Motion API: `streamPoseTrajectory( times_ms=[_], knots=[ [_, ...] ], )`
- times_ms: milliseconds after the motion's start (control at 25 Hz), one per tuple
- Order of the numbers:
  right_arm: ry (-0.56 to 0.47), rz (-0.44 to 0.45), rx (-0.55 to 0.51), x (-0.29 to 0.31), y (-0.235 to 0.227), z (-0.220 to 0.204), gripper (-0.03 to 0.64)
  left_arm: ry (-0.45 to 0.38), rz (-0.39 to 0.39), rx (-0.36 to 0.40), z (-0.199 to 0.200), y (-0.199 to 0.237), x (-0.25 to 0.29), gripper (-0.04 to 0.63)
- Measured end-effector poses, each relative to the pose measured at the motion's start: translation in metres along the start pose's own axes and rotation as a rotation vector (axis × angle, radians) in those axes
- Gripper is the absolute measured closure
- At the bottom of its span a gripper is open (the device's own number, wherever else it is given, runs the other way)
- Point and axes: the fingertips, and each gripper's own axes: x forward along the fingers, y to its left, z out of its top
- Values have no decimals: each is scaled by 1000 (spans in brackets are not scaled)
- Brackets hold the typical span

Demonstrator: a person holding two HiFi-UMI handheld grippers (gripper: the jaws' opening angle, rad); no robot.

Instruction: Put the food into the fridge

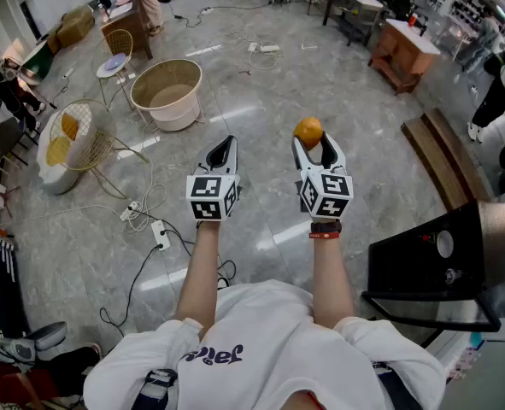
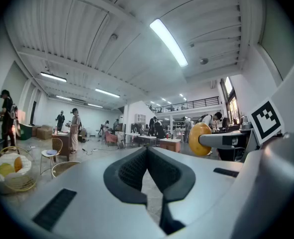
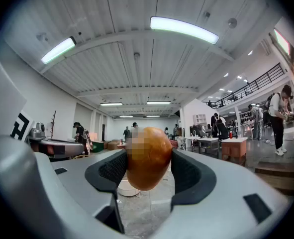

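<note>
We hold the right gripper clenched on the orange fruit, pinched between its pads at one o'clock from the head view's centre, while our left gripper, at eleven o'clock, is clenched on nothing.

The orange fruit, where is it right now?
In the head view the orange fruit sits gripped in the right claw, held out over the grey floor, just right of the shut, empty left claw.

Grey floor carries tub and power strip.
</note>
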Motion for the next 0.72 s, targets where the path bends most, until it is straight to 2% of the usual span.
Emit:
streamPoseTrajectory(
  times_ms=[280, 600, 720],
  knots=[
    [6, -57, -19, -36, -57, 1, 327, 14, -78, -1, -4, -69, 33, 575],
    [-15, -245, 9, -120, -165, 1, 327, 8, -276, 4, -5, -196, 70, 575],
    [-13, -296, -36, -157, -200, 1, 327, 22, -348, 8, -12, -250, 77, 575]
  ],
)
